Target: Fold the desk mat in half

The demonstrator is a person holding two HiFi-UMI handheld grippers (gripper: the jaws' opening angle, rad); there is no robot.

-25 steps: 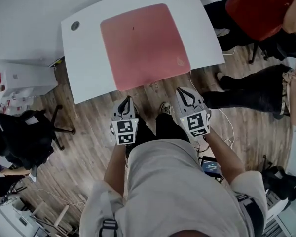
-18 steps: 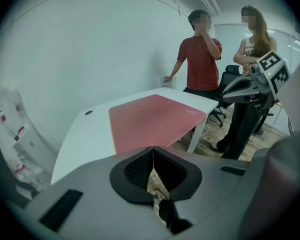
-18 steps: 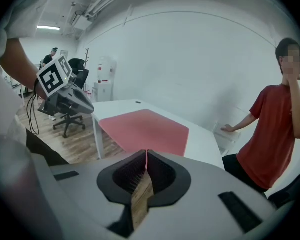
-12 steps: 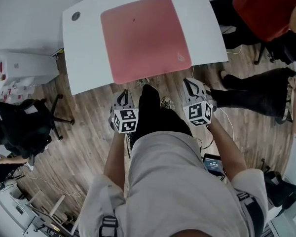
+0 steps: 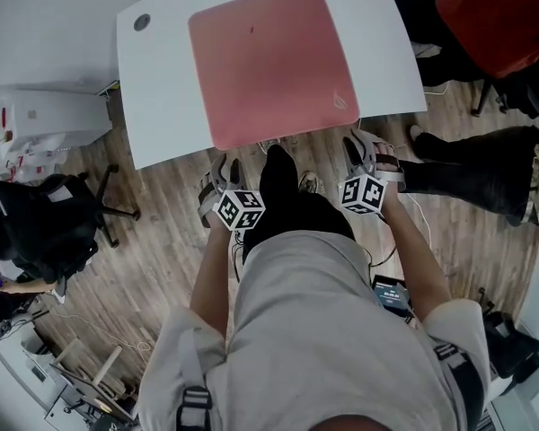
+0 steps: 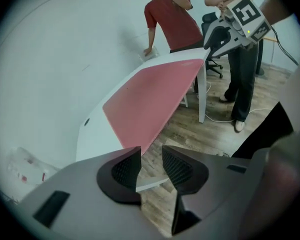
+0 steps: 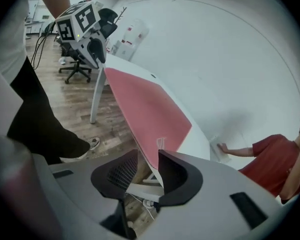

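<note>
While their just-opened jaws grip nothing, both hand-held grippers (image 5: 221, 163) (image 5: 366, 144) tilt toward the mat (image 5: 269, 61).

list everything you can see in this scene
flat pink rectangular desk mat: one, pink, lying flat on the table
white rectangular table: one, white, ahead of the person
black office chair: one, black, on the floor at left
bystander in red top: one, beyond the table's right end
bystander in dark trousers: one, standing at right
left gripper: one, grey, short of the table's near edge; jaws have just been opening, nothing between them
right gripper: one, grey, near the mat's right corner; jaws have just been opening, holding nothing
</note>
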